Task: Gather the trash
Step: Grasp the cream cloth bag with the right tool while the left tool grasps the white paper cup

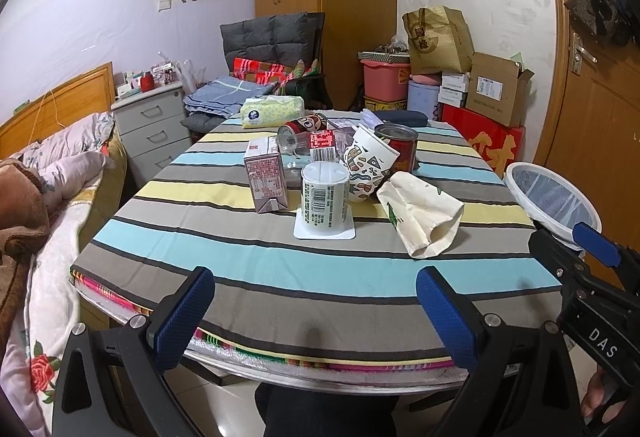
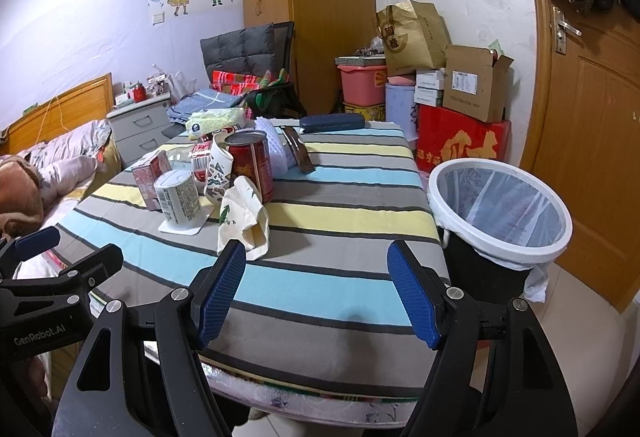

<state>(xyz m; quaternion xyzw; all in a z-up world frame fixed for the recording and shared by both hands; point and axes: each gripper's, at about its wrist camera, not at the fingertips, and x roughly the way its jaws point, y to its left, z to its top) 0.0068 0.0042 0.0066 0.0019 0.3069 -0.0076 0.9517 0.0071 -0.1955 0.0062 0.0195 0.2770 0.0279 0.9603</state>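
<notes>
Trash is heaped mid-table: a pink carton (image 1: pixel 266 177) (image 2: pixel 150 177), a white yoghurt cup (image 1: pixel 325 197) (image 2: pixel 178 197) upside down on its lid, a patterned paper cup (image 1: pixel 368 165) (image 2: pixel 218 173), a red can (image 1: pixel 398 149) (image 2: pixel 250 161), a flattened cream paper cup (image 1: pixel 420 215) (image 2: pixel 242 219) and a tipped clear bottle (image 1: pixel 308 143). A white-rimmed bin (image 1: pixel 552 199) (image 2: pixel 500 213) with a liner stands off the table's right edge. My left gripper (image 1: pixel 316 309) and right gripper (image 2: pixel 316 293) hover open over the near table edge, both empty.
The striped tablecloth (image 1: pixel 256 253) (image 2: pixel 344 213) covers the table. At the far end lie a tissue pack (image 1: pixel 272 111), a dark case (image 2: pixel 332 123) and a brown strap-like item (image 2: pixel 298 149). A bed (image 1: pixel 48 197) is to the left, stacked boxes (image 2: pixel 460 141) and a door (image 2: pixel 592 141) to the right.
</notes>
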